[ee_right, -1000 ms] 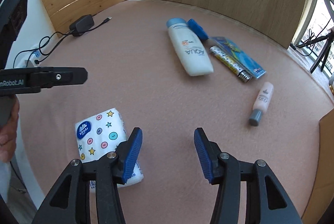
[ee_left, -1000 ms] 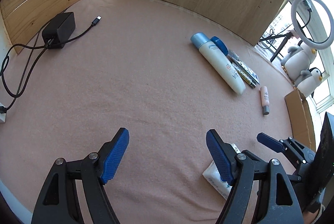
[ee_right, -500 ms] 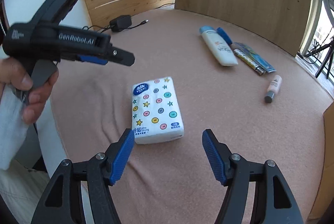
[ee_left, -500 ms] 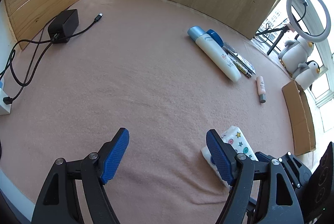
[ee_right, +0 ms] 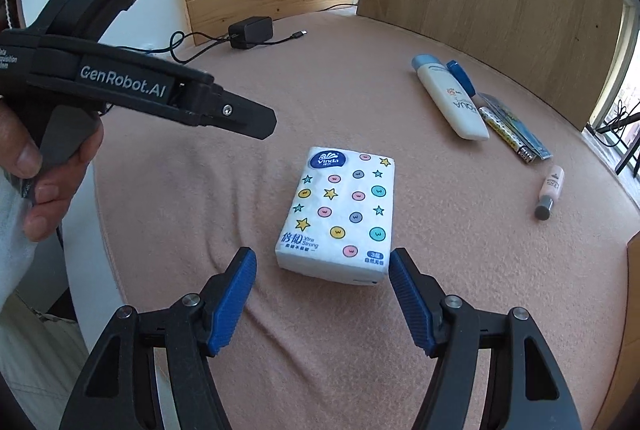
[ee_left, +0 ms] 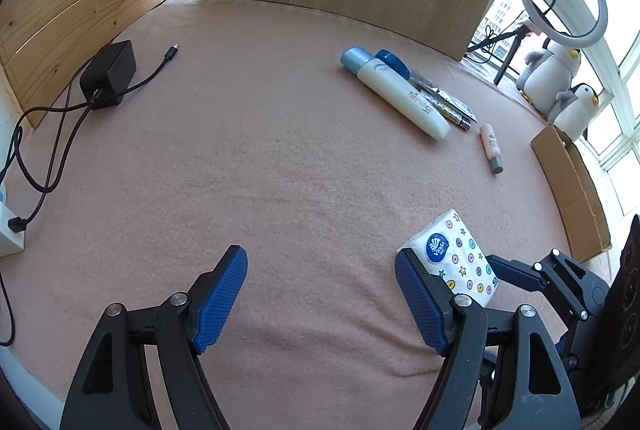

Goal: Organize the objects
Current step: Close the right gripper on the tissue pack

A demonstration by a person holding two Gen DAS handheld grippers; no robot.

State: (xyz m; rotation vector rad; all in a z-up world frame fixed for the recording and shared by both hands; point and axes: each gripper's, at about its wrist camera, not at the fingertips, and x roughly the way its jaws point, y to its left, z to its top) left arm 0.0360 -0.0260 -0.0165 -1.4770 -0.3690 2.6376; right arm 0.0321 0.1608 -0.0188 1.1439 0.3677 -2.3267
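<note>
Pink cloth (ee_right: pixel 460 250) is spread beneath both grippers. Just ahead of the right gripper (ee_right: pixel 320 288), whose spread fingers have just been opened wider, the tissue pack (ee_right: pixel 340 213) lies ungripped. Nothing is held between the left gripper's (ee_left: pixel 322 296) spread fingers.

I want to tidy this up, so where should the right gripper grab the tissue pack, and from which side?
Grip the tissue pack across its two long sides, coming from its near short end. It lies flat with that end facing the right gripper, whose open jaws already straddle its width. It is probably soft, so close gently.
</note>
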